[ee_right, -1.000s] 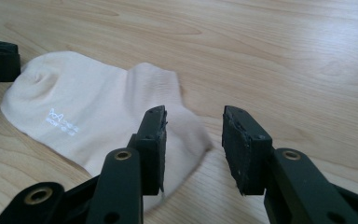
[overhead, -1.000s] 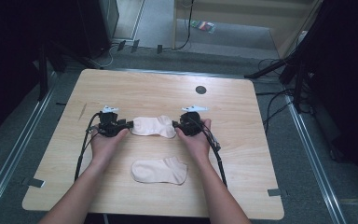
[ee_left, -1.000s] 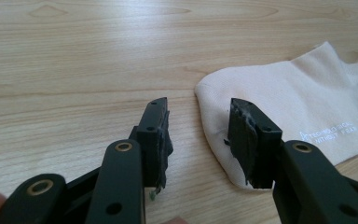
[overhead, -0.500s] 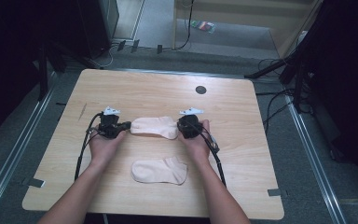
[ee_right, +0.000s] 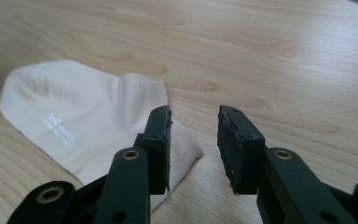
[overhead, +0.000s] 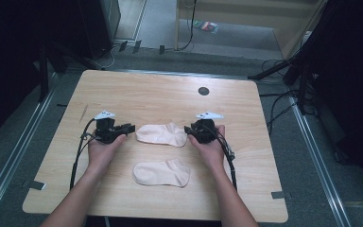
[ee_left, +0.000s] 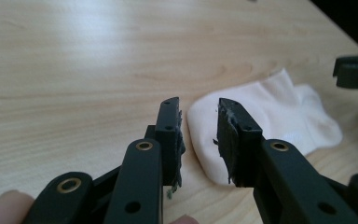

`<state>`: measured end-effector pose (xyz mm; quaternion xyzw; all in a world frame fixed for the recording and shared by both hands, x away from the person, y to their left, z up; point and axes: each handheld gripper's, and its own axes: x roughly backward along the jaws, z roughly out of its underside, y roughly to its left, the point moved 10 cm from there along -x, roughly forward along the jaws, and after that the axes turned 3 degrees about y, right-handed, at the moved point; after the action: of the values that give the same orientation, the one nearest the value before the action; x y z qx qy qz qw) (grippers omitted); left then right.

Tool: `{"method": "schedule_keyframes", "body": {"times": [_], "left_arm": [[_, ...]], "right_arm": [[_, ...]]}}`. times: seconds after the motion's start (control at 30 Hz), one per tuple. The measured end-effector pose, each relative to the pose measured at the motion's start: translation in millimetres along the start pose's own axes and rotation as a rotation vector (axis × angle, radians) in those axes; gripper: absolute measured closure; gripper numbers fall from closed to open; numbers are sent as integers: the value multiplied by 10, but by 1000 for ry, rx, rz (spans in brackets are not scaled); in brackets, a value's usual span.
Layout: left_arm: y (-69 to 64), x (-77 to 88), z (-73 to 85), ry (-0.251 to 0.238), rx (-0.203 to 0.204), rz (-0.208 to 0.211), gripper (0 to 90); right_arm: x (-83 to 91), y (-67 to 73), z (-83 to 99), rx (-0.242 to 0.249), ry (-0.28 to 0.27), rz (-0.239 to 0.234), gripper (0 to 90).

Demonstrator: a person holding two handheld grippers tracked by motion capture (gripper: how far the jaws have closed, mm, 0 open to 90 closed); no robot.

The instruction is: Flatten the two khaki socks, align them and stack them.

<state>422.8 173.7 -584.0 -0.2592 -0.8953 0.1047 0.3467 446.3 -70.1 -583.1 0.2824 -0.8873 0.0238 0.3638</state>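
Right gripper view: far sock (ee_right: 93, 121) has tiny white print, unreadable | right gripper (ee_right: 193, 147) just opened, nothing grabbed | left gripper (ee_left: 199, 140) same, empty

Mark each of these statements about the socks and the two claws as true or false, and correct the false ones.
1. Two pale socks lie on the wooden table. True: a far sock and a near sock.
2. The far sock lies between the left claw and the right claw. True.
3. The left claw is clamped on the far sock. False: its jaws have just been opening, stand apart, and the sock's end lies on the table past them.
4. The right claw holds the near sock in the air. False: the near sock lies flat on the table, nearer the person, untouched.
5. A small dark round mark sits on the far part of the table. True.
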Motion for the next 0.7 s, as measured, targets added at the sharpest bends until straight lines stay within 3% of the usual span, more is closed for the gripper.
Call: {"method": "schedule_keyframes", "body": {"times": [0.1,0.2,0.3,0.33,0.47,0.6,0.7], "left_arm": [[57,-44,-32,-17,58,-15,669],[64,-105,2,-4,56,-23,653],[25,-185,66,25,27,-29,640],[-11,-212,78,28,4,-27,638],[-48,-232,76,32,-28,-37,632],[-132,-281,102,77,-106,-55,643],[-130,-304,108,85,-113,-81,676]], "right_arm": [[18,-53,-2,-48,-2,14,657],[-37,-41,37,-56,15,21,637],[-103,-6,68,-58,26,15,600],[-118,14,75,-53,28,8,591],[-158,70,97,-36,36,7,584],[-190,99,146,-18,48,28,591],[-201,99,169,3,51,44,612]]}}
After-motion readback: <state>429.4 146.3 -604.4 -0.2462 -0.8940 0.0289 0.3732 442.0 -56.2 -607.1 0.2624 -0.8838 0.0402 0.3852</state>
